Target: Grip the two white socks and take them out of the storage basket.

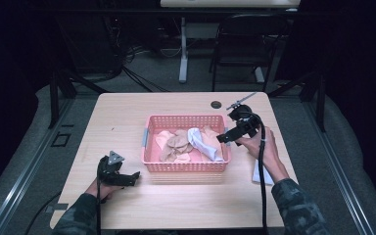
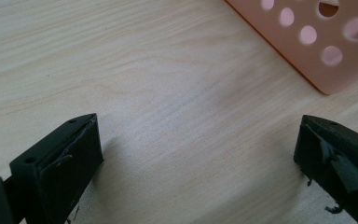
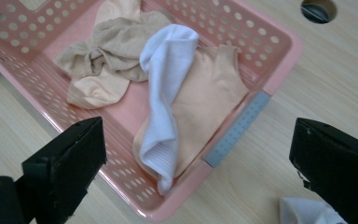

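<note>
scene: wooden table (image 1: 127, 122), pink basket (image 1: 149, 147) at frame centre, full of socks
task thing: white sock (image 3: 165, 98), lies in the basket's right part in the high view, draped over beige socks (image 3: 107, 65); its cuff end hangs over the basket rim, lower centre of the right gripper view
second white sock (image 1: 267, 175): on the table lower right of the basket, by the person's right hand; also a bit of it at bottom right of the right gripper view
right gripper (image 1: 226, 137): just at the basket's right edge, above the white sock; jaws spread wide, nothing between them
left gripper (image 1: 127, 177): low left of the basket, resting at the table; jaws spread, holding nothing, bare wood between them in the left gripper view
step in hand (judged): right gripper going in to pick the white sock out, probably to pair it with the one on the table
how to do well: aim at the thick middle fold of the white sock, not the ribbed cuff on the rim; come down steeply so the lower jaw slips under white cloth alone
watch: beige sock lies right under it, touching; a deep bite would take both
watch: basket is light; jaw catching the rim or the holes may drag it
left gripper tip: could steady the near left basket wall if it shifts
lift: straight up until cuff clears rim, then over to the right
</note>
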A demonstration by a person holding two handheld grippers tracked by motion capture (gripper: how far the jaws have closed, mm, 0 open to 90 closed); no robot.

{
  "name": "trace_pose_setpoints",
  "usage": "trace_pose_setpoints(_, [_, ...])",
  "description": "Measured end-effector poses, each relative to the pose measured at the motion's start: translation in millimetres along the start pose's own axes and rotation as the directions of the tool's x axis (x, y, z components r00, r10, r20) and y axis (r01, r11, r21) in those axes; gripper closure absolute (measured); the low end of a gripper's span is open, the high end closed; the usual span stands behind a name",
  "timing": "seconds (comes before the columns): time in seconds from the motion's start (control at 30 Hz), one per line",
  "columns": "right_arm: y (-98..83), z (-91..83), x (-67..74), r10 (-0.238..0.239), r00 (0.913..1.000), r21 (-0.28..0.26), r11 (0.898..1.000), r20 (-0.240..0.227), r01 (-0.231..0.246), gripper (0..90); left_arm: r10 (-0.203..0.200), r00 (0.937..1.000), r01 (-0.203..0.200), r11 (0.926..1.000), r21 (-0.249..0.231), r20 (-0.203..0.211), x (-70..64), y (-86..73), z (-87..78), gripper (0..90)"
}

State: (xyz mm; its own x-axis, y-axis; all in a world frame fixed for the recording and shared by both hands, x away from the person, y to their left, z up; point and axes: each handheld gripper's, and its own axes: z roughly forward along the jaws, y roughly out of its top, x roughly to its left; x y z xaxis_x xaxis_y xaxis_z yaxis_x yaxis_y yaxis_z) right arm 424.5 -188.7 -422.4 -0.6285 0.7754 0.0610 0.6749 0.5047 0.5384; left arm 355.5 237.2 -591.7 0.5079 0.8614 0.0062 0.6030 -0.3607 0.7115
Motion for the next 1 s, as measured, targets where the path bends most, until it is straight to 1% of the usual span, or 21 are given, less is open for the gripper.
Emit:
trace_pose_setpoints(0.03, [2.1,3.3,1.9,-0.010,0.9999,0.012,1.000,-0.010,0.010,3.4,0.001,1.0000,-0.001,1.0000,0.000,0.001,0.1,0.0,0.0,0.7])
trace_pose_setpoints(0.17, [8.4,17.3,8.6,-0.018,0.9995,0.037,0.999,-0.026,0.018,3.1,0.000,1.0000,0.000,1.0000,0.000,0.001,0.1,0.0,0.0,0.7])
trace_pose_setpoints(0.23, [11.0,24.1,11.7,-0.017,0.9990,0.051,0.999,-0.041,0.019,5.3,0.001,1.0000,-0.001,1.0000,0.000,0.001,0.1,0.0,0.0,0.7])
trace_pose_setpoints(0.43, [16.9,44.4,21.7,-0.043,0.9981,0.093,0.995,-0.045,0.047,8.6,0.001,1.0000,-0.001,1.0000,0.000,0.001,0.1,0.0,0.0,0.6])
trace_pose_setpoints(0.47, [17.4,48.3,23.0,-0.037,0.9981,0.099,0.994,-0.050,0.042,9.8,0.001,1.0000,-0.001,1.0000,0.000,0.001,0.1,0.0,0.0,0.7])
trace_pose_setpoints(0.53, [18.5,55.6,24.2,-0.045,0.9977,0.118,0.992,-0.052,0.050,14.5,0.000,1.0000,0.000,1.0000,0.000,0.001,0.0,0.0,0.0,0.7])
trace_pose_setpoints(0.57, [18.7,59.0,24.7,-0.043,0.9974,0.131,0.990,-0.057,0.051,15.5,0.001,1.0000,-0.001,1.0000,0.000,0.001,0.1,0.0,0.0,0.7])
trace_pose_setpoints(0.63, [18.7,63.9,25.7,-0.031,0.9976,0.134,0.990,-0.062,0.039,21.5,0.001,1.0000,-0.001,1.0000,0.001,0.001,0.1,0.0,0.0,0.7])
trace_pose_setpoints(0.67, [18.8,65.9,26.0,-0.034,0.9972,0.141,0.989,-0.066,0.043,21.9,0.001,1.0000,-0.001,1.0000,0.000,0.001,0.1,0.0,0.0,0.7])
trace_pose_setpoints(0.7, [18.3,68.9,28.0,-0.020,0.9980,0.134,0.991,-0.060,0.028,22.6,0.001,1.0000,-0.001,1.0000,0.001,0.001,0.1,0.0,0.0,0.7])
trace_pose_setpoints(0.73, [19.6,69.8,27.7,-0.042,0.9974,0.161,0.986,-0.059,0.051,23.7,0.001,1.0000,-0.001,1.0000,0.000,0.001,0.1,0.0,0.0,0.6])
trace_pose_setpoints(0.8, [19.6,75.0,29.9,-0.045,0.9975,0.171,0.984,-0.054,0.054,25.5,0.000,1.0000,0.000,1.0000,0.000,0.001,0.0,0.0,0.0,0.7])
trace_pose_setpoints(0.9, [18.6,82.0,32.0,-0.044,0.9980,0.190,0.980,-0.046,0.052,30.5,0.001,1.0000,-0.001,1.0000,0.000,0.001,0.1,0.0,0.0,0.7])
trace_pose_setpoints(0.93, [17.7,84.5,32.0,-0.042,0.9982,0.184,0.982,-0.043,0.050,32.6,0.001,1.0000,-0.001,1.0000,0.000,0.001,0.1,0.0,0.0,0.7])
trace_pose_setpoints(1.0, [16.3,88.2,32.1,-0.039,0.9985,0.191,0.981,-0.039,0.046,37.0,0.001,1.0000,-0.001,1.0000,0.000,0.001,0.1,0.0,0.0,0.7])
